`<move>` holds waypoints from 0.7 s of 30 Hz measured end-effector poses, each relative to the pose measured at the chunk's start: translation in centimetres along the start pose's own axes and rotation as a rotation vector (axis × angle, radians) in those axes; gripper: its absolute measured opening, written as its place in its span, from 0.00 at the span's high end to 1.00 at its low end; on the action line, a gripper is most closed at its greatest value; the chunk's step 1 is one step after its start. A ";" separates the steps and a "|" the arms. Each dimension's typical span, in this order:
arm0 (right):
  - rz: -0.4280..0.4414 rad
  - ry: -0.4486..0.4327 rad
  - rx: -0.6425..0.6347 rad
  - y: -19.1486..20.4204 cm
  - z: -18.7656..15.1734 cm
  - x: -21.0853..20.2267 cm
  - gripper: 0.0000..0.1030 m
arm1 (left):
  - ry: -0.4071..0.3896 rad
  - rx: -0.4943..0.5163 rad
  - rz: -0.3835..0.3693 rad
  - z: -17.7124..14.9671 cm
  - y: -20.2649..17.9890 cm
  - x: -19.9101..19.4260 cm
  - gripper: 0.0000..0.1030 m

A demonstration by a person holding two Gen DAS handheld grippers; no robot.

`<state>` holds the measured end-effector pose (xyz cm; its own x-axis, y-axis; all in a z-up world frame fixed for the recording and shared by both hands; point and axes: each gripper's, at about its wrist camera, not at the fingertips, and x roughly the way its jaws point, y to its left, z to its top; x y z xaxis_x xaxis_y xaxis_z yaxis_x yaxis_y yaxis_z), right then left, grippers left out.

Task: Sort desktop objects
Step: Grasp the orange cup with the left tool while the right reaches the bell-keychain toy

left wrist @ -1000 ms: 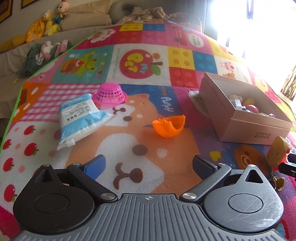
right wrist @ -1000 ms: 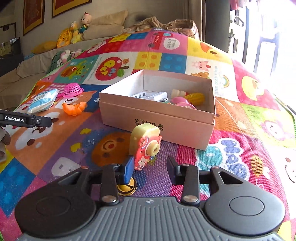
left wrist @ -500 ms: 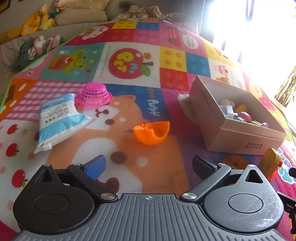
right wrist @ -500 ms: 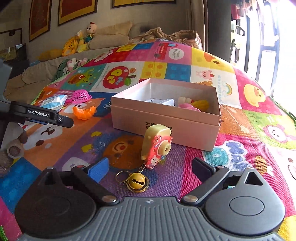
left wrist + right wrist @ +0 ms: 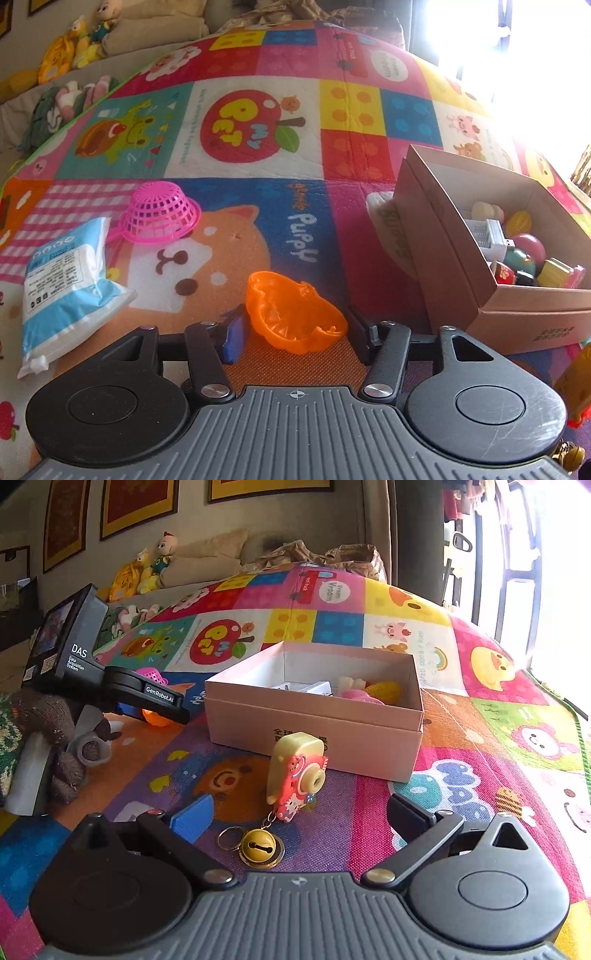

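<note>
On the play mat (image 5: 258, 155), a blue-and-white packet (image 5: 66, 280) lies leftmost, a pink basket (image 5: 160, 214) upside down beside it. The left gripper (image 5: 295, 328) brackets the orange shell (image 5: 295, 317), jaws narrowed around it. The cardboard box (image 5: 458, 280) stands right. The right gripper (image 5: 295, 812) gapes wide around the camera keychain (image 5: 295, 775).

Daylight from the window (image 5: 535, 55) blows out the right; fisheye bends edges.
</note>
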<state>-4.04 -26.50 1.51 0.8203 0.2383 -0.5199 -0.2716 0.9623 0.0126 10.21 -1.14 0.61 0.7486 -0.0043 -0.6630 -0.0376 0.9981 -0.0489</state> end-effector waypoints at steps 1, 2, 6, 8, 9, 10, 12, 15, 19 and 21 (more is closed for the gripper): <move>0.000 0.003 0.001 0.0 0.0 0.1 0.03 | 0.000 -0.001 -0.001 -0.2 0.2 -0.4 0.43; 0.001 0.006 0.002 0.0 0.0 0.1 0.02 | -0.002 0.001 -0.004 -0.5 0.4 -0.8 0.43; -0.002 0.015 0.004 0.0 0.1 0.3 0.00 | -0.016 0.031 -0.045 -2.6 1.2 -3.6 0.43; -0.004 0.021 0.004 0.0 0.1 0.4 0.00 | -0.010 0.033 -0.105 -4.2 1.8 -5.8 0.43; -0.005 0.027 0.005 0.0 0.1 0.4 0.00 | -0.006 0.034 -0.140 -5.0 2.1 -6.8 0.43; -0.006 0.033 0.005 0.0 0.1 0.5 0.00 | -0.003 0.036 -0.169 -5.8 2.3 -7.8 0.43; -0.009 0.049 0.003 0.0 0.1 0.8 0.00 | -0.004 0.058 -0.206 -7.3 2.7 -9.6 0.42; -0.018 0.065 -0.006 0.2 0.2 1.1 0.00 | -0.033 0.105 -0.205 -8.8 3.0 -11.4 0.29; -0.038 0.041 -0.046 0.9 0.7 1.0 0.00 | -0.053 0.140 -0.168 -10.0 3.0 -11.7 0.22; -0.038 0.037 -0.056 1.4 1.0 1.2 0.00 | -0.047 0.132 -0.173 -10.1 3.1 -11.5 0.22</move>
<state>-2.89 -24.69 1.78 0.8117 0.1962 -0.5501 -0.2693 0.9615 -0.0545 -5.14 1.35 0.53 0.7667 -0.1761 -0.6173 0.1783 0.9822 -0.0588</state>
